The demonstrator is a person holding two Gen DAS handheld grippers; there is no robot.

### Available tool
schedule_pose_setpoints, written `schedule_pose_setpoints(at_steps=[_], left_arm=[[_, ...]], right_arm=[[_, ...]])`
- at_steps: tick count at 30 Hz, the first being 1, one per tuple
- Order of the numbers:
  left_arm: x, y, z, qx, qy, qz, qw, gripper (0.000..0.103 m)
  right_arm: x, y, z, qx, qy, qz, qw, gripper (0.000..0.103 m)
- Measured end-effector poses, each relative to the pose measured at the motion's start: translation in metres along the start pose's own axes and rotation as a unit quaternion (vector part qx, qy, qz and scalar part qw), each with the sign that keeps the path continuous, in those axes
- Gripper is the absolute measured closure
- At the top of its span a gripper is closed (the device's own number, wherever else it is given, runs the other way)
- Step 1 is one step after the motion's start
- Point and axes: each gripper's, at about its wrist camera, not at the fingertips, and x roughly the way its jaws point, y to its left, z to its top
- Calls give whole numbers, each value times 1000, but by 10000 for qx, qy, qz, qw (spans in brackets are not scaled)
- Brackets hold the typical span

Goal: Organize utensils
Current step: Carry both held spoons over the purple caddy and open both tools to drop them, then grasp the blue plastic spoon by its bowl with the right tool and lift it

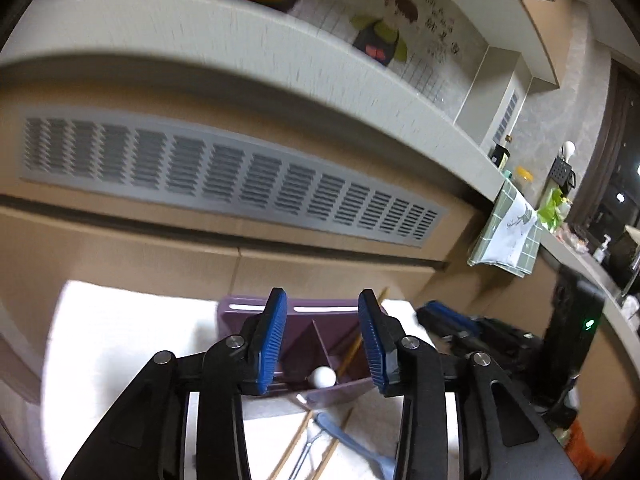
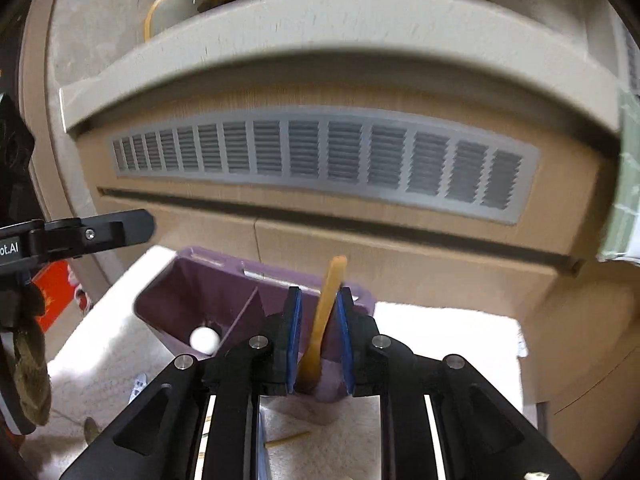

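The right hand-held gripper (image 2: 318, 336) is pinching a yellow stick (image 2: 326, 312) over the purple bin (image 2: 160, 300), ready to drop it in, while the left hand-held gripper (image 1: 322, 338) is hanging wide and holding nothing.

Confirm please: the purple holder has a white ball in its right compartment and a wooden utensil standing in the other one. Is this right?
Not quite. The right wrist view shows the white ball in the left compartment of the purple holder; the wooden utensil stands in the right one, between the right gripper fingers.
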Motion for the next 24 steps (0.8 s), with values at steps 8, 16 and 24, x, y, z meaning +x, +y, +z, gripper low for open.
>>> schedule_pose_setpoints(at_steps=[8, 16, 24], left_arm=[[-69, -11, -61, 478, -415, 837, 9945, 60], [-95, 0, -143, 531, 256, 1368, 9888, 60], [-100, 36, -174, 115, 618, 1506, 9866, 60]], right_arm=[[-58, 17, -30, -281, 34, 381, 9989, 85], [-67, 48, -94, -760, 509, 757, 9929, 85], [-2, 35, -115, -700, 1590, 726, 9821, 85]])
